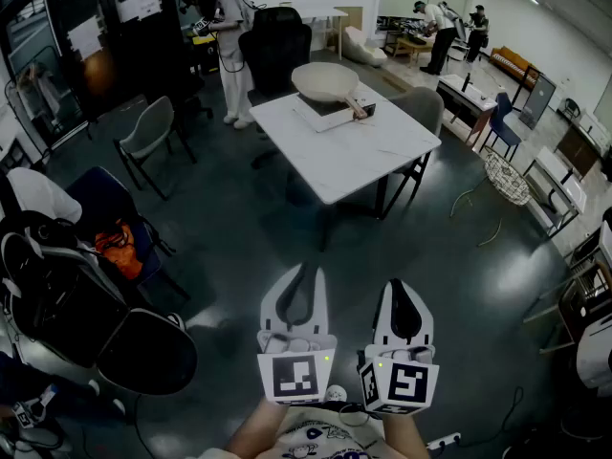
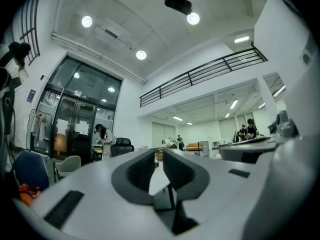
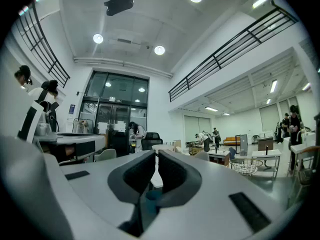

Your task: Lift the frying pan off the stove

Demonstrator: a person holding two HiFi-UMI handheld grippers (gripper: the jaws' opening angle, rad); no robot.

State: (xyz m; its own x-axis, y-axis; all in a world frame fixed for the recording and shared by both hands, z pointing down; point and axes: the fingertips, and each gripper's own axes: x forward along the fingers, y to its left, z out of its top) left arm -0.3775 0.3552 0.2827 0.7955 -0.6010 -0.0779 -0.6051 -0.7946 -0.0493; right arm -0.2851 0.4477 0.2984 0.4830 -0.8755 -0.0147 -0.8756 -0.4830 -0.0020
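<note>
Both tongs are held low and near, side by side and level, pointing out across the room. The left tongs (image 1: 307,270) are closed, pads together with only a thin slit showing and nothing in them. Same deal with the right tongs (image 1: 402,287): shut and empty. The marker cubes sit at the near end of each, just above the person's hands.

The pan (image 1: 325,81) is well apart from both tongs, way over at the far side. It's a pale, shallow one sitting on top of the stove (image 1: 323,114), a flat white-and-black unit. Its handle (image 1: 357,109) sticks out toward the near right. The stove is on the far left part of a white worktop (image 1: 378,156), which is otherwise bare.

There's a stretch of dark floor (image 1: 277,228) between the tongs and the worktop. A grey chair (image 1: 151,130) stands off to the left of it, and a black office chair (image 1: 277,51) is tucked in at the far side. A person (image 1: 228,41) in white stands beyond that, back near the dark glass doors.
</note>
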